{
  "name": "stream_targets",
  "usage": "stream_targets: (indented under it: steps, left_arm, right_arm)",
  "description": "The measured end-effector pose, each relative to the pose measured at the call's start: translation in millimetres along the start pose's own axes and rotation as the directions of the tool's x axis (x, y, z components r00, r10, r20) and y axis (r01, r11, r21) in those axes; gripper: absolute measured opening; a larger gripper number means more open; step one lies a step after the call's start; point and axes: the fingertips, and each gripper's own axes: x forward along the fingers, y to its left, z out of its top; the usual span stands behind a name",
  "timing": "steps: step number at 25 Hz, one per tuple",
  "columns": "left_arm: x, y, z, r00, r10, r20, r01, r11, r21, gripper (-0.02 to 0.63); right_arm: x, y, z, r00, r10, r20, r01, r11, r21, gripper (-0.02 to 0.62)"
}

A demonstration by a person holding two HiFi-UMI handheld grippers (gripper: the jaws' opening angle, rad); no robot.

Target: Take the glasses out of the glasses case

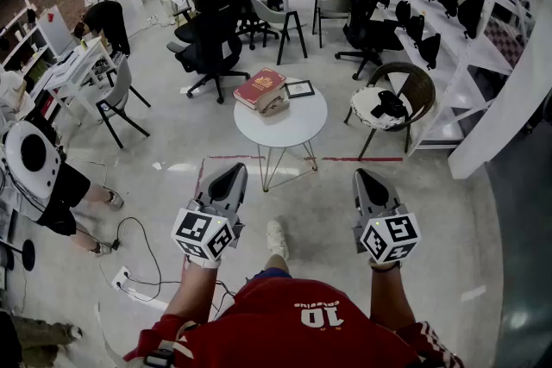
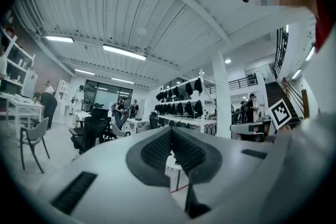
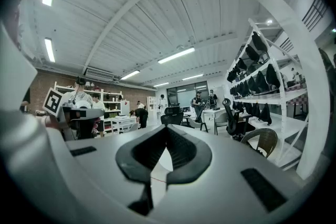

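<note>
A tan glasses case (image 1: 272, 103) lies shut on a small round white table (image 1: 285, 131), next to a red book (image 1: 258, 86). I cannot see the glasses. Both grippers hang in the air well short of the table, pointing toward it. The left gripper (image 1: 233, 174) is shut with nothing in it, and so is the right gripper (image 1: 365, 177). In the left gripper view the jaws (image 2: 170, 130) meet at their tips. The right gripper view shows the same closed tips (image 3: 167, 127) aimed into the room.
A small dark-framed card (image 1: 299, 89) lies on the table by the book. A wicker chair (image 1: 392, 103) holding a black object stands to the right. Black office chairs (image 1: 210, 39) are behind, shelving (image 1: 448, 4) along the right, a seated person (image 1: 60, 194) and floor cables (image 1: 138, 271) at left.
</note>
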Motion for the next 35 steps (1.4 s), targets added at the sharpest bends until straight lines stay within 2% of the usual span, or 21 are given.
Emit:
stream_targets:
  steps: [13, 19, 35]
  left_arm:
    - [3, -2, 1, 1.000, 0.002, 0.000, -0.002, 1.000, -0.004, 0.008]
    - [3, -4, 1, 1.000, -0.001, -0.008, 0.001, 1.000, -0.002, 0.008]
    - [14, 9, -10, 1.000, -0.012, -0.024, 0.012, 1.000, -0.018, 0.008]
  right_arm:
    - [-1, -1, -1, 1.000, 0.004, -0.008, -0.005, 1.000, -0.008, 0.017]
    - [-4, -3, 3, 1.000, -0.012, 0.019, 0.011, 1.000, 0.012, 0.017]
    - [9, -7, -6, 1.000, -0.015, 0.001, 0.014, 0.999, 0.040, 0.017]
